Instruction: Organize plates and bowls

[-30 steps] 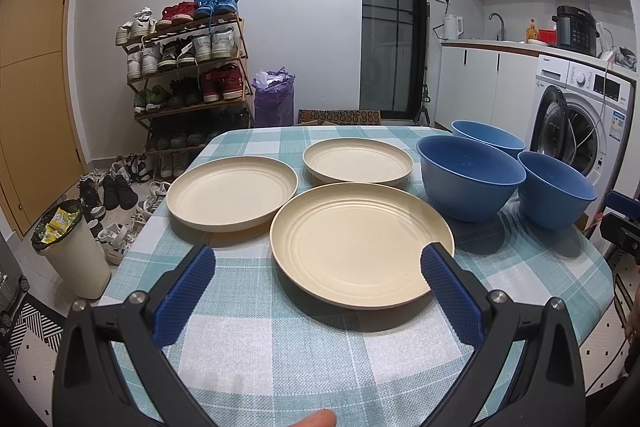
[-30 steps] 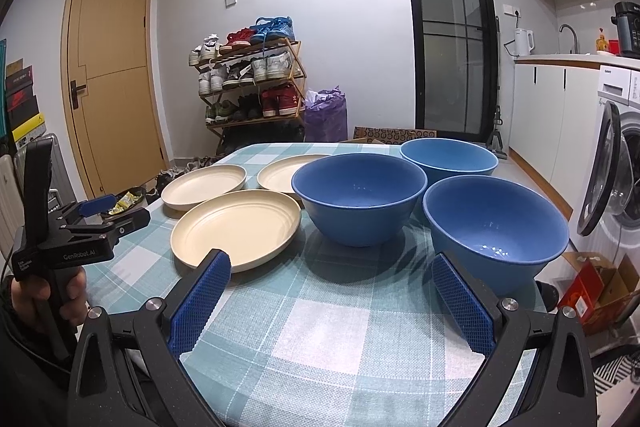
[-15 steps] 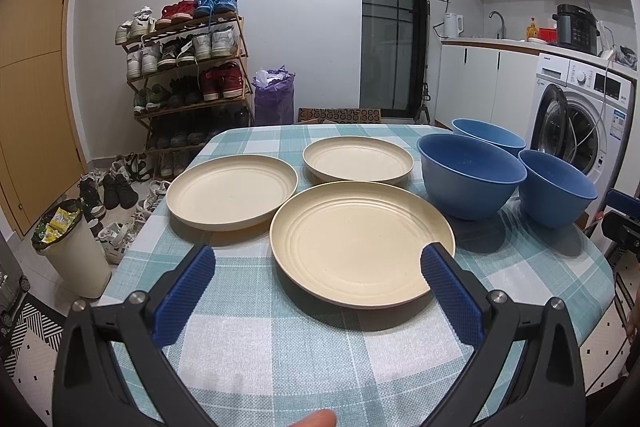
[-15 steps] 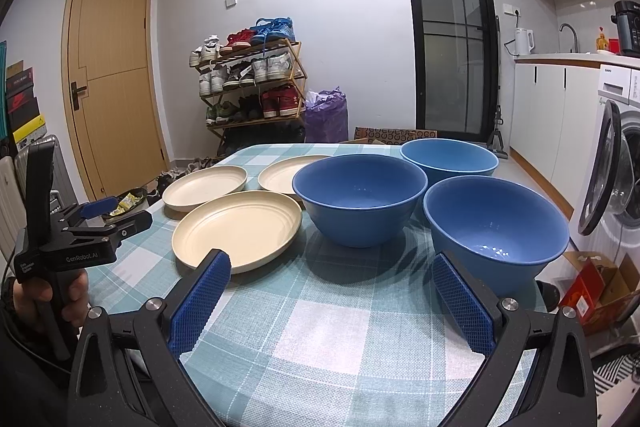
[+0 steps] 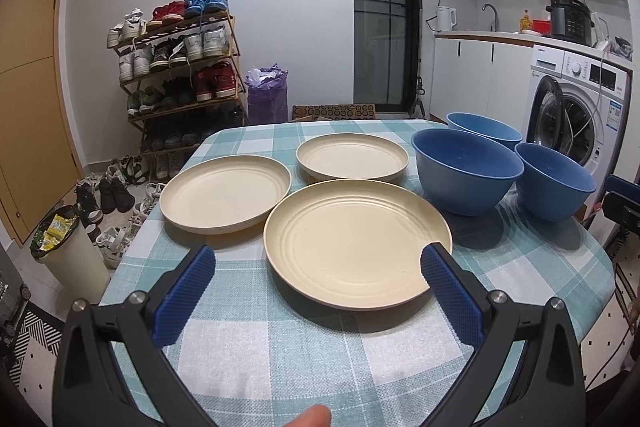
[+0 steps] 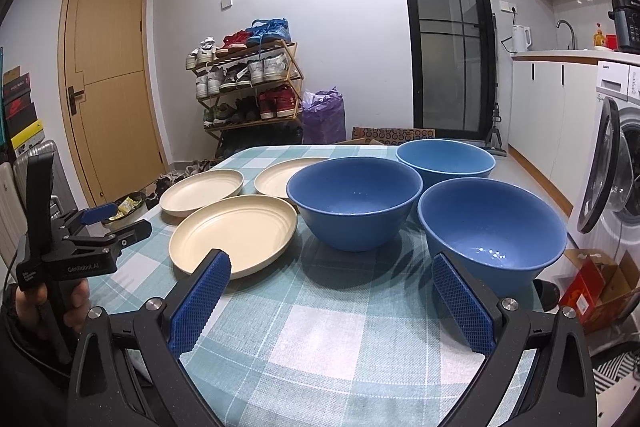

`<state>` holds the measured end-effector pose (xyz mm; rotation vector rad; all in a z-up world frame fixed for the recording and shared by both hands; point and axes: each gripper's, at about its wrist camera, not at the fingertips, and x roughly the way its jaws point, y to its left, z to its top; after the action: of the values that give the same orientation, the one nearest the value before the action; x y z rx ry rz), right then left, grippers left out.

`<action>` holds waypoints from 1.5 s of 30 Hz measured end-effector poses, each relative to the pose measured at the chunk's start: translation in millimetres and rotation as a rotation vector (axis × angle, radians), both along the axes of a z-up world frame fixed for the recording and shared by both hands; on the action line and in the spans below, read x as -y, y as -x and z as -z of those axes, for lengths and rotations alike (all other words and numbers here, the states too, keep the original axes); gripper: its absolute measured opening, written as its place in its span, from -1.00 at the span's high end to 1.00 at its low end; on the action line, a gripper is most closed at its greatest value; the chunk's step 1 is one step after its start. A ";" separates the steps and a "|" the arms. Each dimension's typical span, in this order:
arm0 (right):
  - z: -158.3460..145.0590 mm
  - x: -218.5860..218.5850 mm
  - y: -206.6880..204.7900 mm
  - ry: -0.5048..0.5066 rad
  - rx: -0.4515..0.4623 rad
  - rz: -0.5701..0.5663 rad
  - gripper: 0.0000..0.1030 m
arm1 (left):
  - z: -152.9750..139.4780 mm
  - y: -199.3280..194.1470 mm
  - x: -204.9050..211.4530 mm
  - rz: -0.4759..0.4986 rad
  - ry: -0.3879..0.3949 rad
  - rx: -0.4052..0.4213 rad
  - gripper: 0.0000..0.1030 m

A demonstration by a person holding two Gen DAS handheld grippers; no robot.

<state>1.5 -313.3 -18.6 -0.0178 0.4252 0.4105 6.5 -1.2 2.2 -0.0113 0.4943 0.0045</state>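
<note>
Holding both grippers wide open and empty over the near edge of the table [image 5: 280, 355].

My left gripper [image 5: 318, 259] has its fingers spread wide, nothing between them; the near plate [image 5: 356, 243] lies just ahead, its right edge behind my right pad. Two more plates sit farther out, one ahead-left [image 5: 226, 193] and one straight beyond [image 5: 352, 157]. My right gripper [image 6: 330, 265] gapes just as wide and grips nothing; the middle bowl [image 6: 354, 201] stands ahead between its fingers, another bowl [image 6: 492, 227] just beyond the right finger, a third [image 6: 446, 155] behind them. None are stacked.
</note>
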 end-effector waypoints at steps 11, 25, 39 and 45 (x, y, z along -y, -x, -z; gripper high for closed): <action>-7.1 1.3 -4.0 -0.003 0.013 -0.006 -0.99 | -6.0 -4.7 -6.1 0.004 0.017 0.004 -1.00; -19.0 -8.1 -11.7 0.000 0.018 -0.027 -0.99 | -15.4 -13.9 -4.9 -0.002 -0.011 0.008 -1.00; -45.1 -22.6 -35.5 0.020 0.002 -0.043 -0.99 | -26.3 -36.8 -21.5 -0.042 0.050 -0.013 -1.00; -53.5 -28.9 -51.7 0.016 -0.020 -0.047 -0.99 | -30.9 -44.2 -25.6 -0.057 0.041 -0.007 -1.00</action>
<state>53.1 -284.4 34.9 -0.0396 0.4480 0.4539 50.7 24.4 33.0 -0.0654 0.5010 0.0497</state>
